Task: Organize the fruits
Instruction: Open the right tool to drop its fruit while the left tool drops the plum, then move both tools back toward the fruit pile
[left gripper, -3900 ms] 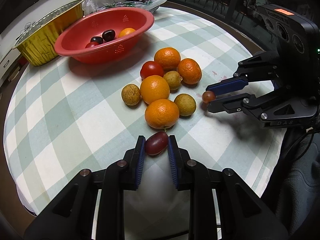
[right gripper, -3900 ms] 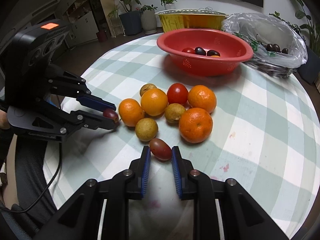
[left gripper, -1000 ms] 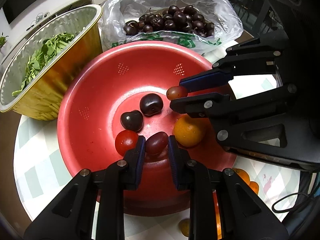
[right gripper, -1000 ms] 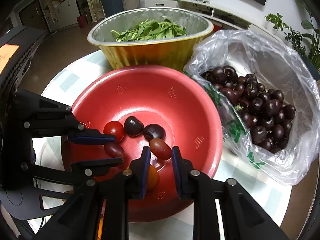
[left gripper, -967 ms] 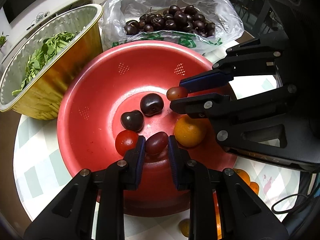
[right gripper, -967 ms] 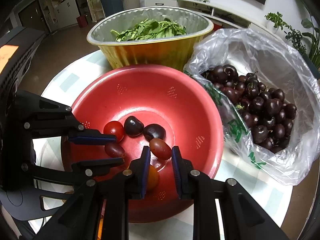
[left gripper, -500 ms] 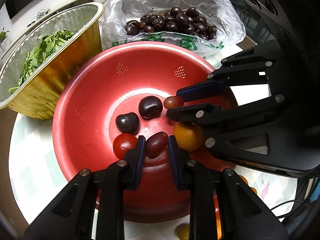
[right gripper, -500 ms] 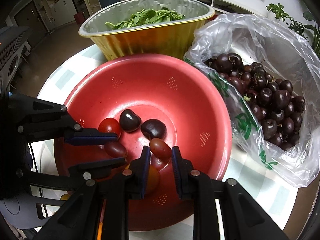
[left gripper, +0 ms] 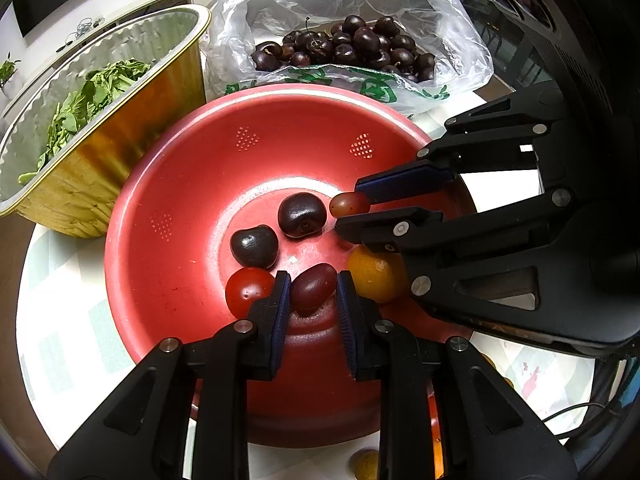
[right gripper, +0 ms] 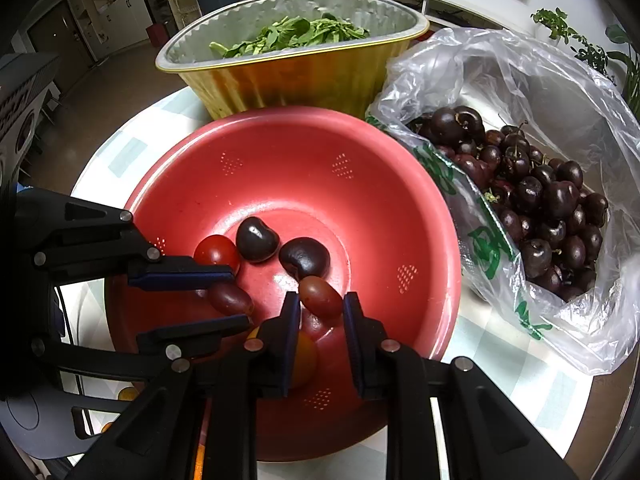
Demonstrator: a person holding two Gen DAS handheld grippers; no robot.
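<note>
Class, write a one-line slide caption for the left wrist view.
Both grippers, left and right, each hold a grape over the red bowl beside bagged cherries.

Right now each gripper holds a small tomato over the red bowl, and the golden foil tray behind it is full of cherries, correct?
Not quite: the golden foil tray holds green leaves; the cherries sit in the plastic bag. The right wrist view shows this.

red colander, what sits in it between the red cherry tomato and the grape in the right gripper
Two dark cherries lie side by side between the cherry tomato and the held grape, on the colander floor; the right wrist view shows this best.
</note>
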